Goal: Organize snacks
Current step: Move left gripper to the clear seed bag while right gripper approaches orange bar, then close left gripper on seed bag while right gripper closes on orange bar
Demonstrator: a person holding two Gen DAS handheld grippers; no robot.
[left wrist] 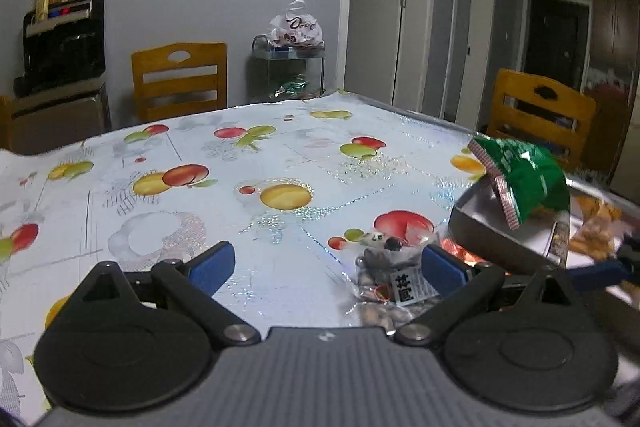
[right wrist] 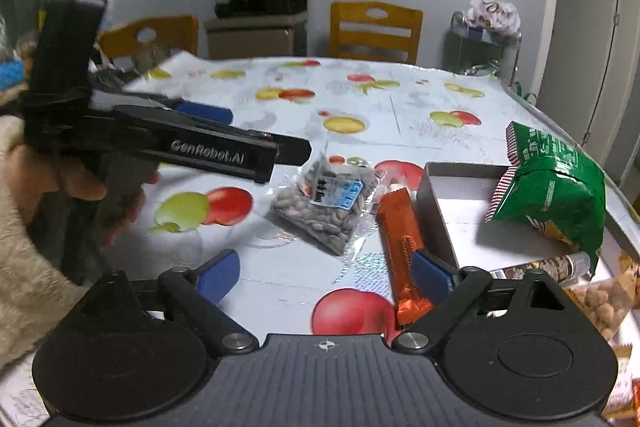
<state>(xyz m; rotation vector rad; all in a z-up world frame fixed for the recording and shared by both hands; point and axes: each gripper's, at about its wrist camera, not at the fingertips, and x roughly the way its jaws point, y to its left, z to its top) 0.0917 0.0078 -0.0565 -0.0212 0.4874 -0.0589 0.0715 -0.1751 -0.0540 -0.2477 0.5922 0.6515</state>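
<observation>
orange snack bar (right wrist: 401, 247) | lies lengthwise, pointing away | both tongs (left wrist: 326, 265) (right wrist: 326, 275) released, empty

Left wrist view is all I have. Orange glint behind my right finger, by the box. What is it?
Observer: An orange wrapped bar, flat on the table just outside the grey box's left wall.
Operator: Right tongs on it?
Observer: No. The right tongs are open, with one blue pad beside the bar and nothing pinched.
Operator: Seed pack whole?
Observer: Yes. The clear seed pack lies flat to the left of the bar, blue label up.
</observation>
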